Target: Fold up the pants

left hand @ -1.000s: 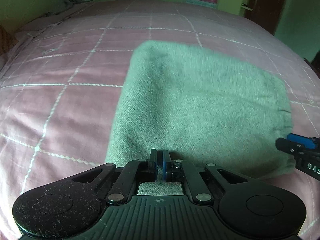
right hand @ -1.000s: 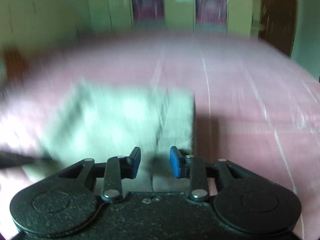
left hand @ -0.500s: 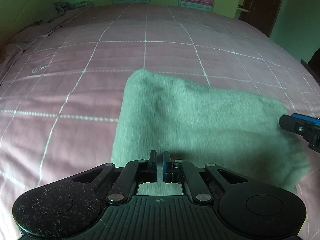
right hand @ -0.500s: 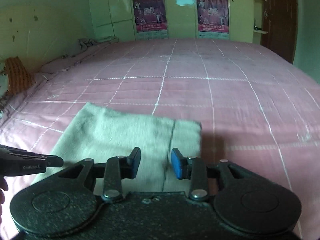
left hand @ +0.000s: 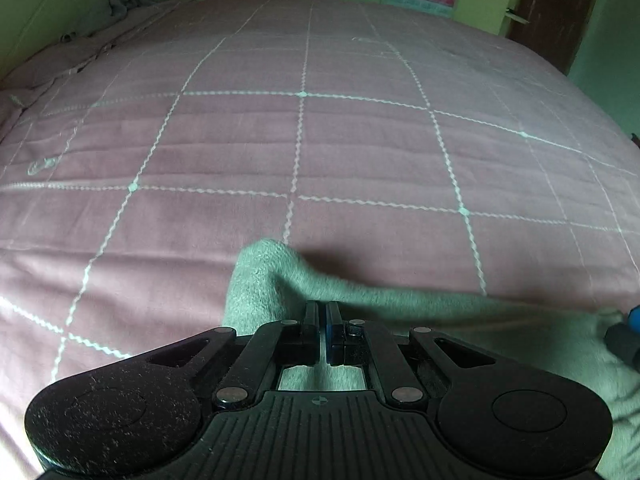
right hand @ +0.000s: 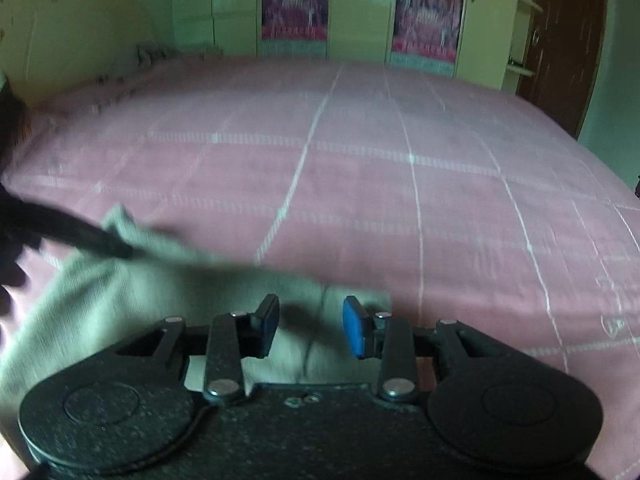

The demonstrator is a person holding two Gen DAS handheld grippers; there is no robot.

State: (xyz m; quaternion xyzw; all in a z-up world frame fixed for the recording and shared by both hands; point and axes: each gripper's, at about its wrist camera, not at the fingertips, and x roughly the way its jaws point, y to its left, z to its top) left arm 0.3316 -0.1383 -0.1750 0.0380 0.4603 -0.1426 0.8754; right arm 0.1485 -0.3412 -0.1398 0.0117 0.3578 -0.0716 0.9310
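Presently listed, one pair of grey-green pants (left hand: 260, 280), lying on the pink checked bed (left hand: 304, 140) at its near edge, partly doubled over.

Left gripper (left hand: 322, 322): jaws pressed together on a pinch of the pants' edge, the cloth rising in a peak just beyond the tips and draping away to the right.

Right gripper (right hand: 311, 326): jaws parted part way, gripping nothing; the pants' seam lies on the bed between and below the blue pads (right hand: 354, 332), which do not press on it.

Step in hand, as judged: a fold is being carried across with the left side lifted, while the right side is let go or not yet taken. The next move probably calls for laying the lifted edge flat and square on the layer beneath, then releasing it.

Left wrist view: shows the closed grip and the raised peak, with only a sliver of the other tool at the right border.

Right wrist view: blurred; shows the left tool's dark arm reaching into the cloth, a person's hand (right hand: 10, 276) at the left border, and wardrobe doors (right hand: 360, 12) with posters.
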